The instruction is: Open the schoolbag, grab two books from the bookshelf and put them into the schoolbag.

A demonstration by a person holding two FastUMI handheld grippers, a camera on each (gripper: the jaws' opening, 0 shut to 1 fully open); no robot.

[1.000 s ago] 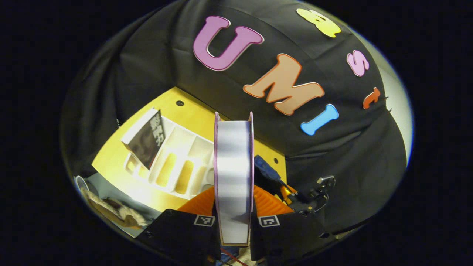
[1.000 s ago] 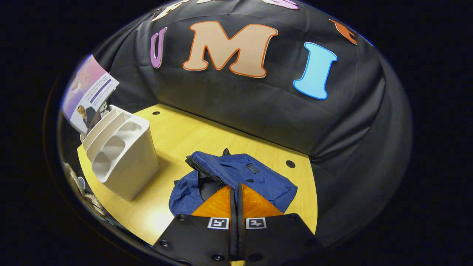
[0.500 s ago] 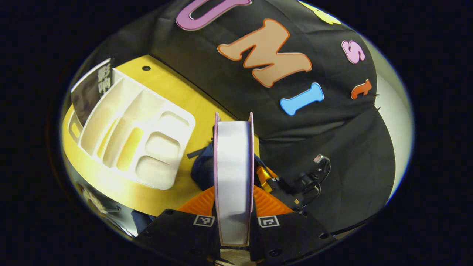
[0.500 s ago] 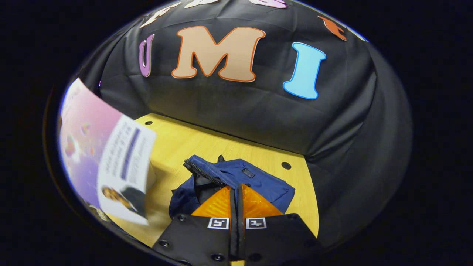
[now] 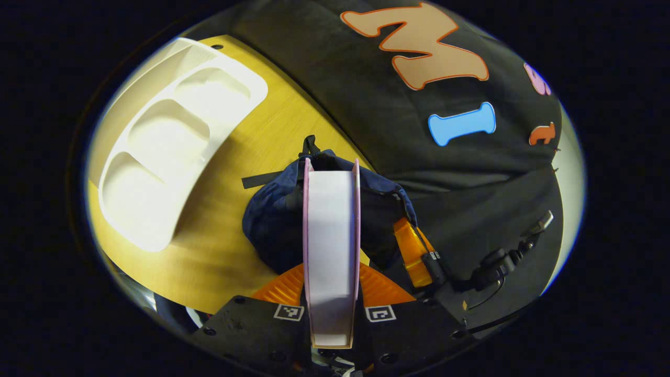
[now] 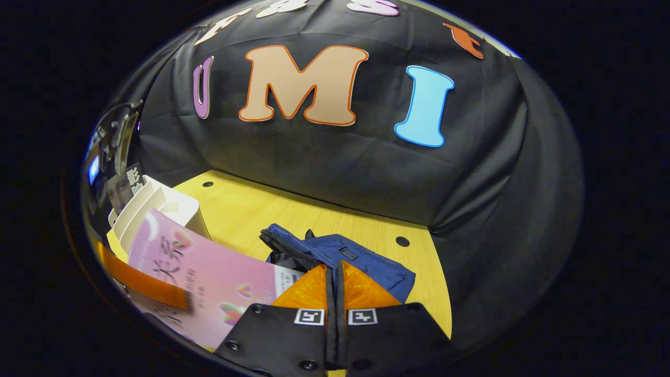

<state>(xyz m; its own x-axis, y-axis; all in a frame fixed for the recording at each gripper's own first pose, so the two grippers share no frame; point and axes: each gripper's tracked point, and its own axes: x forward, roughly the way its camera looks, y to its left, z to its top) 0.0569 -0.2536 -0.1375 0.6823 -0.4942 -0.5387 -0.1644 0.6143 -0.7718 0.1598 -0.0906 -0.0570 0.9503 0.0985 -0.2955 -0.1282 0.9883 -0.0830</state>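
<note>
My left gripper (image 5: 331, 268) is shut on a pink-covered book (image 5: 331, 246), seen edge-on with its white pages toward me. It hangs just above the open blue schoolbag (image 5: 269, 220) on the yellow table (image 5: 220, 246). In the right gripper view the same pink book (image 6: 209, 275) slants in from the left, low beside the schoolbag (image 6: 361, 259), whose zipped edge stands raised. My right gripper (image 6: 334, 269) is shut, with its tips at the bag's near side; I cannot tell whether fabric is pinched. The other gripper (image 5: 411, 246) shows at the bag's right rim.
The white bookshelf (image 5: 167, 141) stands left of the bag, its near slots bare. In the right gripper view the bookshelf (image 6: 157, 207) holds a dark book (image 6: 125, 183) at its far end. The black cloth wall closes off the table behind and to the right.
My left gripper has carried the pink book from the bookshelf across to just above the schoolbag. The right gripper has stayed shut beside the bag.
</note>
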